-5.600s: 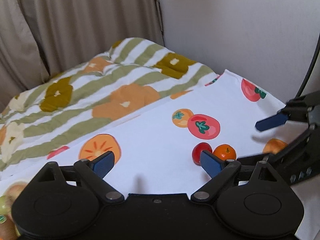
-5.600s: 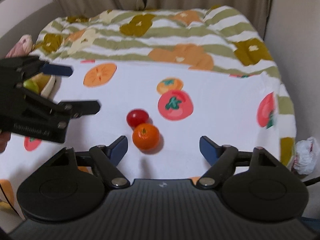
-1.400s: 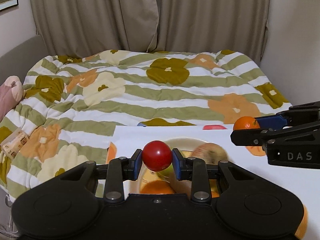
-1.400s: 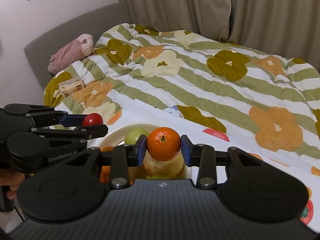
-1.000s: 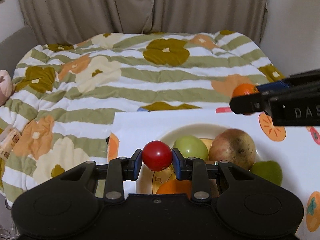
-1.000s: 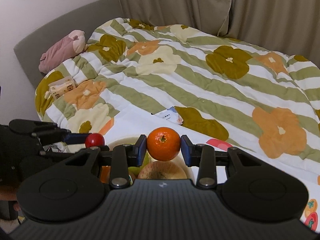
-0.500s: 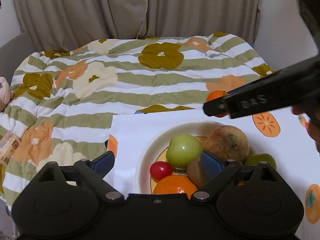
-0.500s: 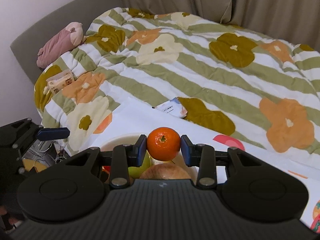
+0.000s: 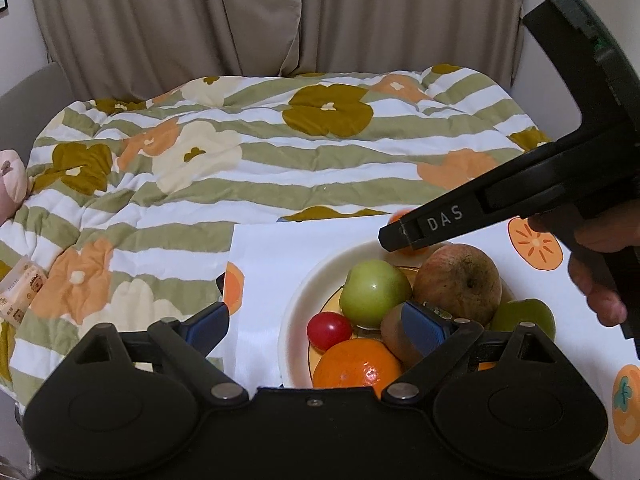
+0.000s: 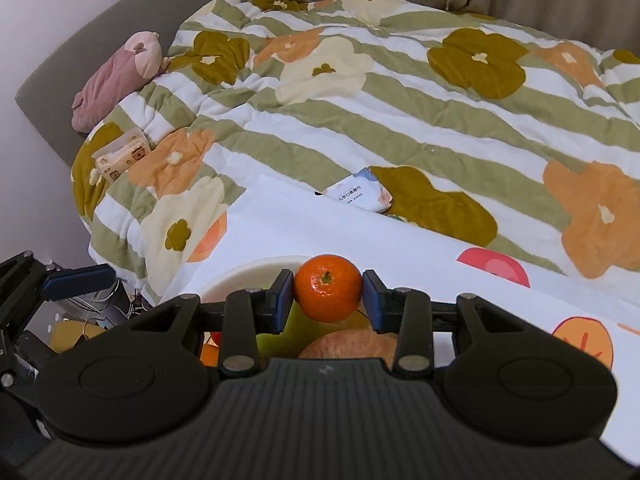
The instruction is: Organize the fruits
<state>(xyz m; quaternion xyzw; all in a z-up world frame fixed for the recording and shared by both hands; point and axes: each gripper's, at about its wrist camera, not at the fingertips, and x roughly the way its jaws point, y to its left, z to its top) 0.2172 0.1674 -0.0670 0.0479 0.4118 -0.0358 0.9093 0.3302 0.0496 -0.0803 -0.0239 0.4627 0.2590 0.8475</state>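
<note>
Behind the white fruit-printed cloth (image 9: 272, 248) lies a striped floral quilt. My left gripper (image 9: 316, 326) has just spread its fingers wide and empty; the small red fruit (image 9: 329, 330) now sits in the cream bowl (image 9: 296, 304). My right gripper (image 10: 327, 296) still clamps the small orange mandarin (image 10: 327, 293) above that bowl, next to drop.

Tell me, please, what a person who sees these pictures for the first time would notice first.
First, the tangerine clamped between the right gripper fingers, above the far rim of the fruit bowl. Next, the bowl itself, holding a green apple, a russet apple, a cherry tomato and an orange. The left gripper hangs open over it.
</note>
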